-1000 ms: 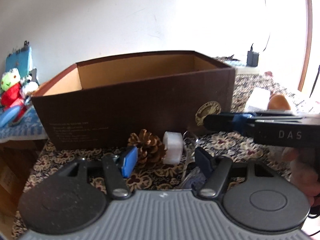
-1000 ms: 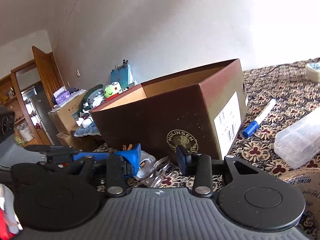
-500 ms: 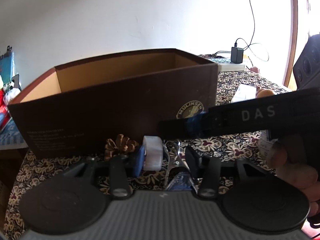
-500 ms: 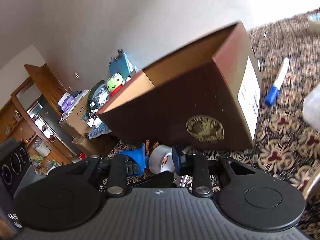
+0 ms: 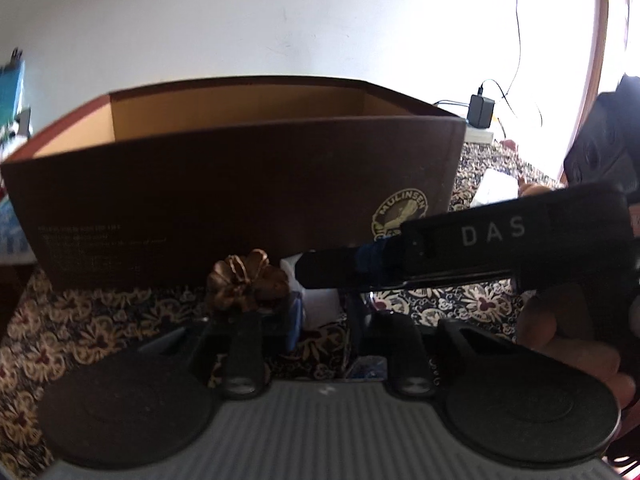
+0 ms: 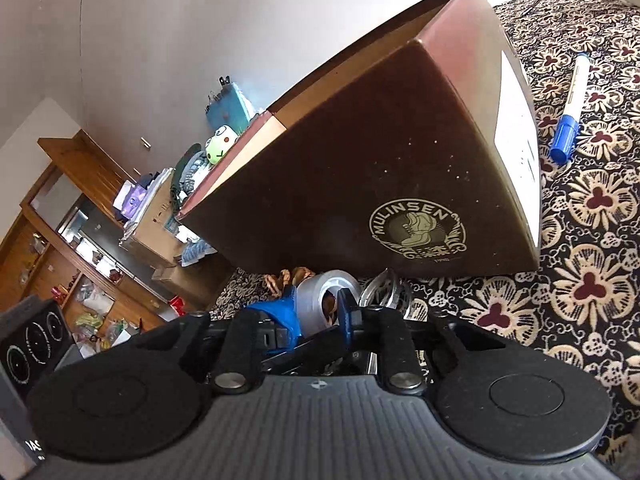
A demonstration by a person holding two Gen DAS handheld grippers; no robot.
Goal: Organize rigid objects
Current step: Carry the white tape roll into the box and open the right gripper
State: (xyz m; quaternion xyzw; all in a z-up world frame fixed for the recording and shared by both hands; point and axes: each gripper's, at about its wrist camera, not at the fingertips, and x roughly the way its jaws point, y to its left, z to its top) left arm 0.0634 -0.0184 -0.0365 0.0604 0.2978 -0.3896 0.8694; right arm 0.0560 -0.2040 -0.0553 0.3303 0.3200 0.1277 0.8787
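Jaws of the left gripper (image 5: 325, 320) were closing on a white tape roll (image 5: 320, 306), while the right gripper (image 5: 307, 271) was pressed together.

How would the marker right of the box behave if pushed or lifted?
The marker lies flat with a round barrel, so a sideways push would probably roll it. Slim and plastic-looking: likely light, stiff, perhaps slippery.

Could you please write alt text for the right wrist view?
A brown cardboard box fills the view on a patterned tablecloth. In front of it, a roll of tape sits at the right claw tips; a marker lies to the right.
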